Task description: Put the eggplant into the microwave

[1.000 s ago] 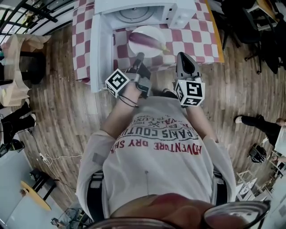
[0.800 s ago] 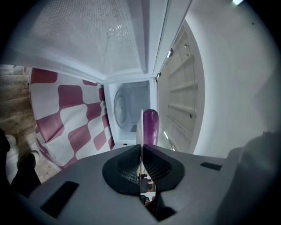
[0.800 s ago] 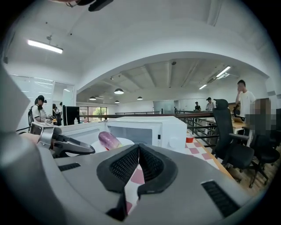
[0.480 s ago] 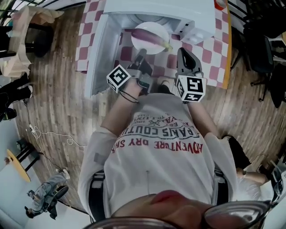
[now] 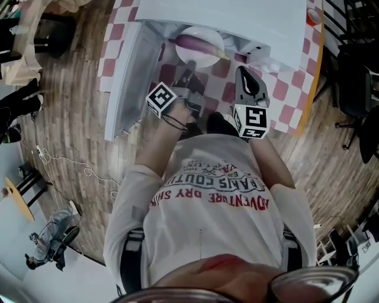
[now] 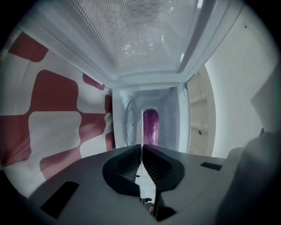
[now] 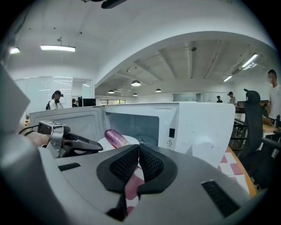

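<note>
A purple eggplant [image 5: 198,42] [image 7: 113,137] [image 6: 150,125] lies on a white plate [image 5: 204,58] [image 7: 131,141]. The plate hangs at the mouth of the white microwave [image 5: 237,15] [image 7: 197,127], whose door [image 5: 127,77] [image 7: 74,121] swings open to the left. My left gripper [image 5: 187,74] [image 6: 141,148] [image 7: 94,148] is shut on the plate's near rim, which shows edge-on as a thin white line [image 6: 142,127]. Just right of it and a little back, my right gripper [image 5: 243,72] [image 7: 138,148] is shut with nothing in it.
The microwave stands on a table with a red-and-white checked cloth [image 5: 278,94] [image 6: 52,132]. A glass turntable [image 6: 129,123] shows inside the cavity. An office chair [image 7: 257,132] stands at the right, and several people stand far behind.
Both grippers have moved forward and down toward the microwave. The plate with the eggplant has come from over the cloth up to the cavity's opening.
</note>
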